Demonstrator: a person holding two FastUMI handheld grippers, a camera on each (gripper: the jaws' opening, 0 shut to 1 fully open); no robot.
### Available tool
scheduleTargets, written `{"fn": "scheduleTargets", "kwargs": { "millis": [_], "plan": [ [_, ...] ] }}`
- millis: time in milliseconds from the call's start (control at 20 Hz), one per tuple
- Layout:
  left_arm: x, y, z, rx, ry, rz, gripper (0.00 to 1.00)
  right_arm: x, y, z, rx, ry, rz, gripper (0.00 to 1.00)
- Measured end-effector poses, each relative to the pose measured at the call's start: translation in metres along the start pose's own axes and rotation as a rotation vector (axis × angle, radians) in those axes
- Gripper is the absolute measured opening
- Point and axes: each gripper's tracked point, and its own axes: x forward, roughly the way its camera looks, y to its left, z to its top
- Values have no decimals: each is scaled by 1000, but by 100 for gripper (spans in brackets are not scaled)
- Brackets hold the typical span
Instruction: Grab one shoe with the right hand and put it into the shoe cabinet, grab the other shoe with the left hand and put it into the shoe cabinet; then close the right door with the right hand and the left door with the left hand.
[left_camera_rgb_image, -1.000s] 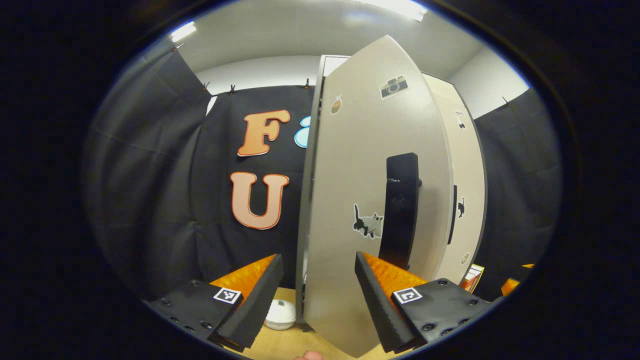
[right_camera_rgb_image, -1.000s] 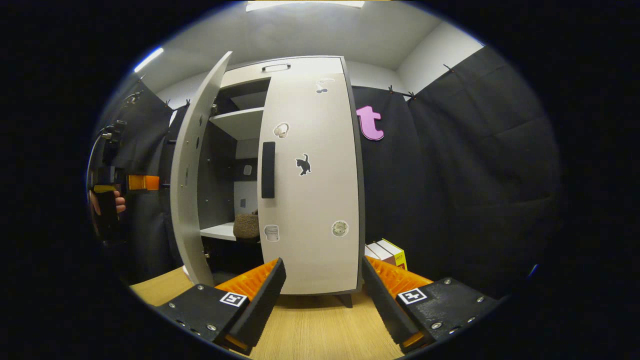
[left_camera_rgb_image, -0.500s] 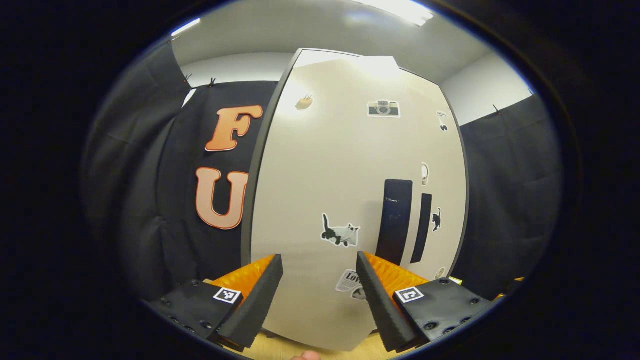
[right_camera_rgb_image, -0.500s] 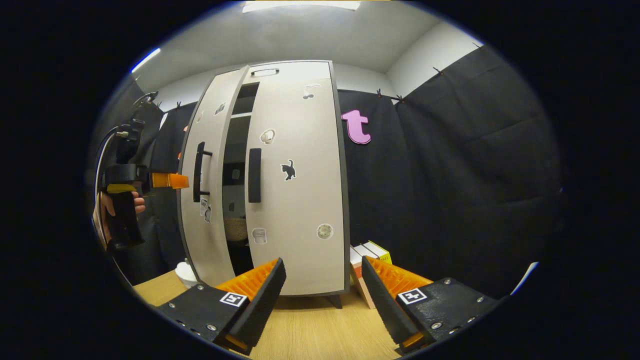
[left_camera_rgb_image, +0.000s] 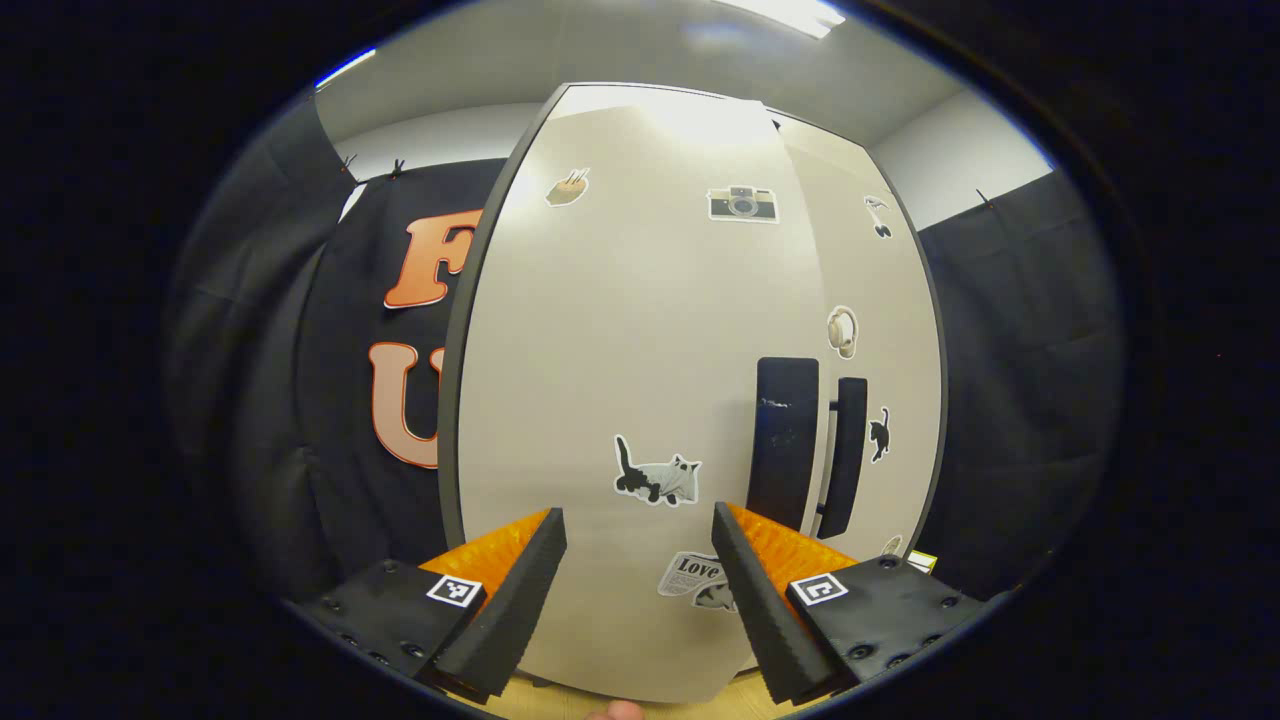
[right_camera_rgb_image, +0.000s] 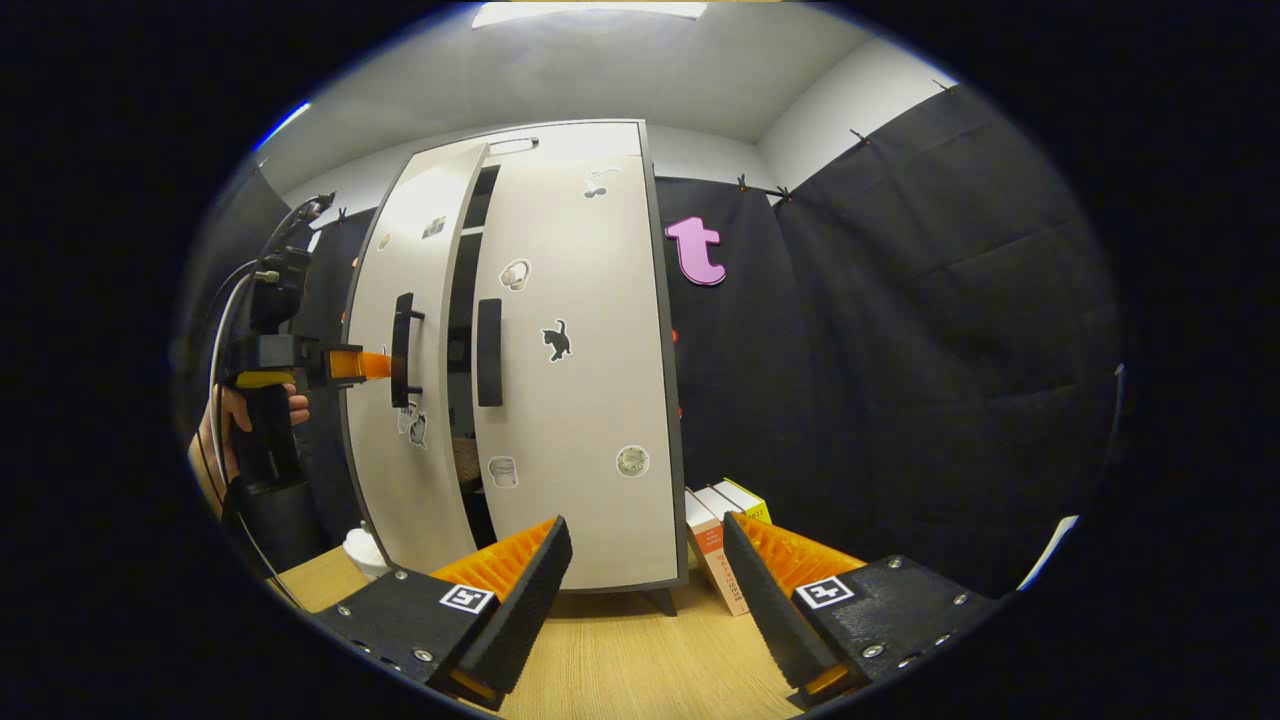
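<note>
The pale shoe cabinet (right_camera_rgb_image: 590, 400) stands on the wood surface. Its right door (right_camera_rgb_image: 570, 300) is shut. The left door (right_camera_rgb_image: 400, 470) stands slightly ajar, with a narrow dark gap beside its black handle (right_camera_rgb_image: 402, 335). A sliver of a brown shoe (right_camera_rgb_image: 462, 460) shows through that gap. In the left gripper view the left door (left_camera_rgb_image: 620, 350) is close ahead, and my left gripper (left_camera_rgb_image: 640, 600) is open just before it. From the right gripper view, the left gripper (right_camera_rgb_image: 352, 365) rests its orange fingers against that door, held by a hand (right_camera_rgb_image: 240, 420). My right gripper (right_camera_rgb_image: 640, 600) is open and holds nothing, back from the cabinet.
Several boxes (right_camera_rgb_image: 715, 520) lean against the cabinet's right side. A small white round object (right_camera_rgb_image: 362, 550) sits by the cabinet's left foot. Black cloth walls surround the booth, and the wood surface (right_camera_rgb_image: 620, 660) stretches in front of the cabinet.
The left door has swung from wide open to almost shut, with the left gripper following it. The right gripper stayed back and open.
</note>
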Motion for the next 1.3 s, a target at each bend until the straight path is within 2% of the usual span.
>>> {"fn": "scheduleTargets", "kwargs": {
  "millis": [250,300,400,450,500,750,800,850,900,1050,1100,1150,1300],
  "plan": [
    [15,-8,0,50,26,-9,96,5,-2,1,19,7,1,94],
    [20,-10,1,63,29,-3,96,7,-2,3,23,4,2,97],
    [33,-10,0,89,28,7,96,8,-3,4,23,0,0,94],
    [38,-13,-2,95,27,12,96,9,-4,3,24,-1,-1,97],
    [41,-14,-1,97,25,15,96,8,-5,3,26,0,-2,94],
    [55,-13,-8,85,50,29,93,8,-10,-2,31,11,-9,94],
    [57,-12,-9,85,54,30,93,7,-11,-2,32,12,-11,97],
    [61,-9,-15,85,66,37,93,7,-12,-3,32,14,-13,94],
    [63,-7,-20,79,76,42,96,5,-13,-3,32,15,-14,94],
    [67,0,-32,23,95,41,96,6,-14,-5,32,25,-16,94],
    [65,-1,-35,4,102,34,99,5,-14,-6,32,28,-15,94],
    [61,-3,-35,-6,103,26,96,5,-14,-6,31,29,-13,94],
    [44,-2,-25,27,80,33,96,5,-12,-6,24,36,-4,94]
  ]
}}
